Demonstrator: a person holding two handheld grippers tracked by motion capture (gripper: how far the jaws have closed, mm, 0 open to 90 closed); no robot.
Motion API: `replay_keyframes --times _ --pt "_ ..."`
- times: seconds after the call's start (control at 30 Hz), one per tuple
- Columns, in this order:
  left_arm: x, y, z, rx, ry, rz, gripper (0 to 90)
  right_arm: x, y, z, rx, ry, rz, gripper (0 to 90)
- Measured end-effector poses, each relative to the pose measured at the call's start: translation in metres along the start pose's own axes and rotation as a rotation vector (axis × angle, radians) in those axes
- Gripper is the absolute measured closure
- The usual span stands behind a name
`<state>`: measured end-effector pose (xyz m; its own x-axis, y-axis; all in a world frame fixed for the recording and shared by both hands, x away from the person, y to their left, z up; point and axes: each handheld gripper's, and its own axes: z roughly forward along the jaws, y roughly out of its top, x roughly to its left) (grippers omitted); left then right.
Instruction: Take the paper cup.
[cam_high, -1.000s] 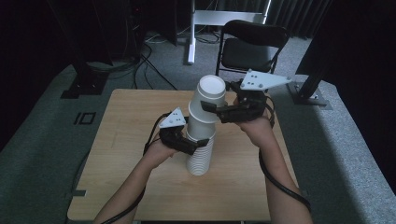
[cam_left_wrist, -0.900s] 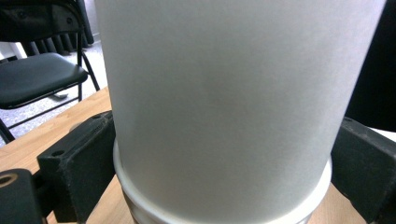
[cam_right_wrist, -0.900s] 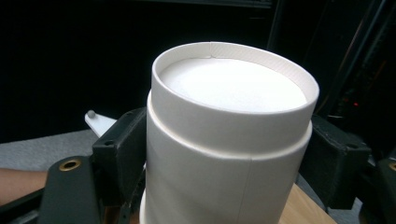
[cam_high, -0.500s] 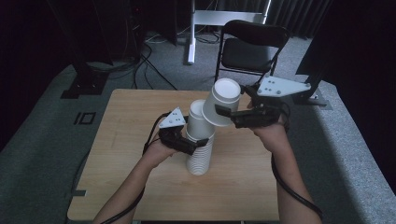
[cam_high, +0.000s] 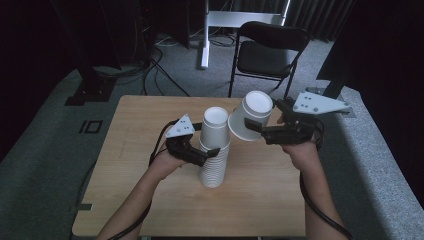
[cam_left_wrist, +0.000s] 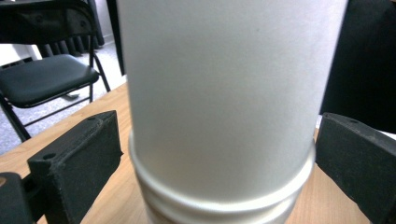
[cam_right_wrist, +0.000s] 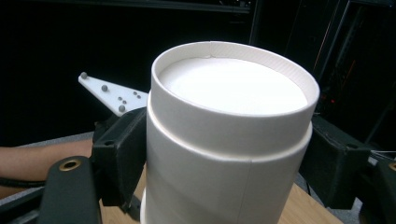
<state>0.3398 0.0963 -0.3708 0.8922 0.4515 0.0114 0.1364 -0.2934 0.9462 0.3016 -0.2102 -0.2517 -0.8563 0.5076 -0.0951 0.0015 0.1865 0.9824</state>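
A tall stack of upside-down white paper cups (cam_high: 215, 150) stands in the middle of the wooden table (cam_high: 135, 150). My left gripper (cam_high: 210, 154) is shut on the stack about halfway up; in the left gripper view the stack (cam_left_wrist: 224, 93) sits between both black jaws of that gripper (cam_left_wrist: 219, 158). My right gripper (cam_high: 255, 131) is shut on a single white cup (cam_high: 252, 112), held tilted in the air just right of the stack's top and apart from it. In the right gripper view this cup (cam_right_wrist: 233, 107) stands bottom-up between the jaws of the gripper (cam_right_wrist: 224, 158).
A black folding chair (cam_high: 267, 55) stands behind the table's far edge, and a white stand leg (cam_high: 205, 45) is to its left. Cables (cam_high: 150, 60) lie on the grey floor at the far left. Bare tabletop lies on both sides of the stack.
My right gripper has pulled the top cup off the stack and carried it right, tilting it. The left gripper and the stack have stayed in place.
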Motion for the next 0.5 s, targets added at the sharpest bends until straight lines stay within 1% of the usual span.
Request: replay_keyframes --times 0.03,0.1,0.13,0.17,0.23,0.27,0.4,0.47,0.5 --pt "0.0 -0.001 -0.003 -0.001 -0.001 -0.004 1.3 0.002 -0.001 -0.003 0.0 0.004 -0.006 23.0" --pt "-0.001 -0.002 -0.005 0.004 -0.004 0.001 1.3 0.003 -0.002 -0.005 0.008 0.003 -0.012 23.0" --pt "-0.003 -0.003 -0.006 0.004 0.002 0.005 1.3 0.003 -0.003 -0.006 0.01 -0.002 -0.016 23.0" --pt "-0.003 -0.003 -0.008 0.01 -0.001 0.007 1.3 0.004 -0.004 -0.008 0.011 0.004 -0.016 23.0" --pt "-0.005 -0.005 -0.01 0.013 0.001 0.007 1.3 0.005 -0.006 -0.011 0.015 -0.006 -0.021 23.0" --pt "-0.006 -0.006 -0.012 0.019 -0.002 0.004 1.3 0.005 -0.008 -0.013 0.012 0.0 -0.017 23.0" --pt "-0.009 -0.009 -0.02 0.013 0.005 0.008 1.3 0.006 -0.019 -0.02 0.021 -0.009 -0.013 22.9" --pt "-0.01 -0.01 -0.022 0.01 0.001 0.006 1.3 0.007 -0.026 -0.021 0.026 -0.009 -0.01 22.9" --pt "-0.013 -0.013 -0.025 0.004 0.003 -0.001 1.3 0.008 -0.029 -0.022 0.03 -0.019 -0.012 23.0"
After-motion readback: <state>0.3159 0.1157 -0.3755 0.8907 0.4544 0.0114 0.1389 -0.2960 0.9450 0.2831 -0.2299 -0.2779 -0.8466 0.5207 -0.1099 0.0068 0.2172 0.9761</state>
